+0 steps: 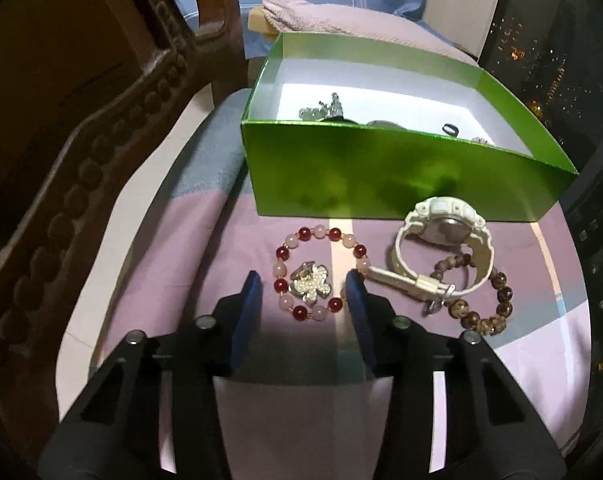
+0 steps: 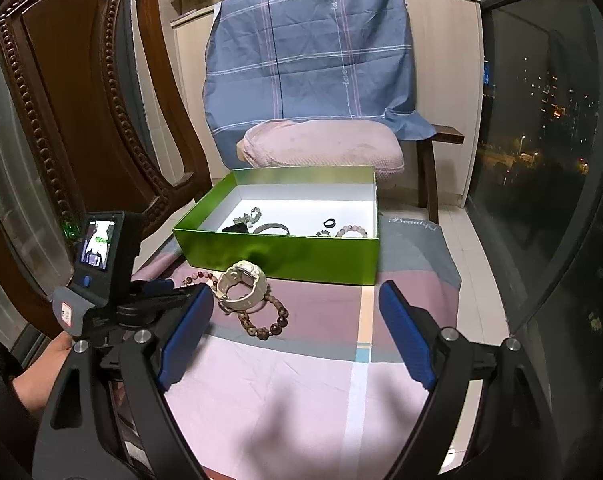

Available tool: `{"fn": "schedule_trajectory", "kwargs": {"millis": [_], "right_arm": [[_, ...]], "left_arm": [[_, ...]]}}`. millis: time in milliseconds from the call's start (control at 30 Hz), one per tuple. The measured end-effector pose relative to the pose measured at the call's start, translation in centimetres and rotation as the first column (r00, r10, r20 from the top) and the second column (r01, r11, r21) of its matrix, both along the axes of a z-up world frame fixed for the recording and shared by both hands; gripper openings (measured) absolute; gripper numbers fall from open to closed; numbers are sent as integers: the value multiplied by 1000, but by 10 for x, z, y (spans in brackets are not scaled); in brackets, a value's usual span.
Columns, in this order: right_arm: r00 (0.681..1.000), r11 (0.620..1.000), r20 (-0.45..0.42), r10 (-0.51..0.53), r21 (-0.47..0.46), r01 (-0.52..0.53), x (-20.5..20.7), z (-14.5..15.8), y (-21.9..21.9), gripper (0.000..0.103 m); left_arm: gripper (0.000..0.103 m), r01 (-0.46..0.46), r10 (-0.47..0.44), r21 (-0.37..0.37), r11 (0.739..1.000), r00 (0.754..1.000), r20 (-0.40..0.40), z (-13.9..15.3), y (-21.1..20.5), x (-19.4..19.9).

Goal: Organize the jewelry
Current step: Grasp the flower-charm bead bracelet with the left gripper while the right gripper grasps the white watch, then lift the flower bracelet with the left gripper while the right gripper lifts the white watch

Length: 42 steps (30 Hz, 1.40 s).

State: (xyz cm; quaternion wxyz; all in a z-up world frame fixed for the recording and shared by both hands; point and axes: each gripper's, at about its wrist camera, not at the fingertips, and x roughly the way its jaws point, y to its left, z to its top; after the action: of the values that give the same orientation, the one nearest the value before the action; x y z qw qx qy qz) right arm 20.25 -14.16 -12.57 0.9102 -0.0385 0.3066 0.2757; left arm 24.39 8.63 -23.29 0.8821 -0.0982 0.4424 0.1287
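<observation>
A red and pink bead bracelet point(image 1: 315, 274) lies on the cloth with a silver flower brooch point(image 1: 311, 286) inside its ring. My left gripper point(image 1: 305, 286) is open, its blue fingers on either side of the bracelet, low over the cloth. To the right lie a white watch point(image 1: 441, 246) and a brown bead bracelet point(image 1: 485, 308), also in the right wrist view: watch point(image 2: 241, 284), brown bracelet point(image 2: 267, 320). The green box point(image 1: 381, 176) behind holds several pieces. My right gripper point(image 2: 295, 312) is open and empty, right of the watch.
A carved wooden chair point(image 1: 81, 140) stands at the left. A pink cushion point(image 2: 321, 146) and a blue plaid cloth point(image 2: 313, 56) sit behind the box point(image 2: 281, 254). A dark window point(image 2: 541, 140) is at the right. The left gripper's body point(image 2: 101, 276) fills the right view's left side.
</observation>
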Motion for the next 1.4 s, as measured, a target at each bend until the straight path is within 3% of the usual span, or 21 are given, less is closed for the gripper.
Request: {"fn": "schedule_trajectory", "kwargs": {"millis": [133,267,400,533,633,733,833,933,1033,1100,1167,1200,1267,1400], "right_arm": [[1000,1000,-7,6,-7,-6,2,-2,1,83],[1000,1000,-20,11,-25,-12,7,-8,8,83],[999,999,-38,16,-45,-17,14,-16,20,83],[996,998,-81,32,-60,-37,28,-28,44,83],[994,994,-98,48,-96,-57,39,-40,67,83],[991,987,-125,39,-152,-58,62,-61,95,83],[981,983,-190,34,-170,-67,83,-80,110,83],[982,982,-190,19,-179,-53,97,-89,123,82],[974,982,-222,52,-167,-90,103,-93,136,70],[968,975,-241,73,-185,-120,105,-99,144,39],[963,970,-259,75,-204,-130,105,-106,146,34],[963,970,-260,71,-206,-127,104,-106,144,26],[955,972,-285,82,-189,-140,100,-105,141,22],[973,986,-213,89,-116,-116,76,-68,119,22]], "left_arm": [[20,16,-16,4,1000,1000,-5,3,-2,1],[20,43,-43,-27,999,999,8,11,-5,-7],[20,70,-64,-43,997,991,121,56,-5,-34],[20,113,-104,-18,993,959,265,114,-5,-75],[20,130,-123,3,992,934,335,140,-7,-95],[20,138,-135,19,990,920,368,151,-7,-102],[20,147,-142,14,989,923,358,148,-6,-101],[20,159,-150,4,987,926,347,145,-4,-101],[20,157,-146,-5,988,927,347,145,-1,-104],[20,156,-141,-17,988,928,344,146,2,-105],[20,154,-138,-20,988,931,338,145,4,-106],[20,152,-137,-21,988,932,336,145,5,-107],[20,146,-130,-25,989,933,335,144,8,-108],[20,145,-125,-34,989,931,343,146,9,-110]]}}
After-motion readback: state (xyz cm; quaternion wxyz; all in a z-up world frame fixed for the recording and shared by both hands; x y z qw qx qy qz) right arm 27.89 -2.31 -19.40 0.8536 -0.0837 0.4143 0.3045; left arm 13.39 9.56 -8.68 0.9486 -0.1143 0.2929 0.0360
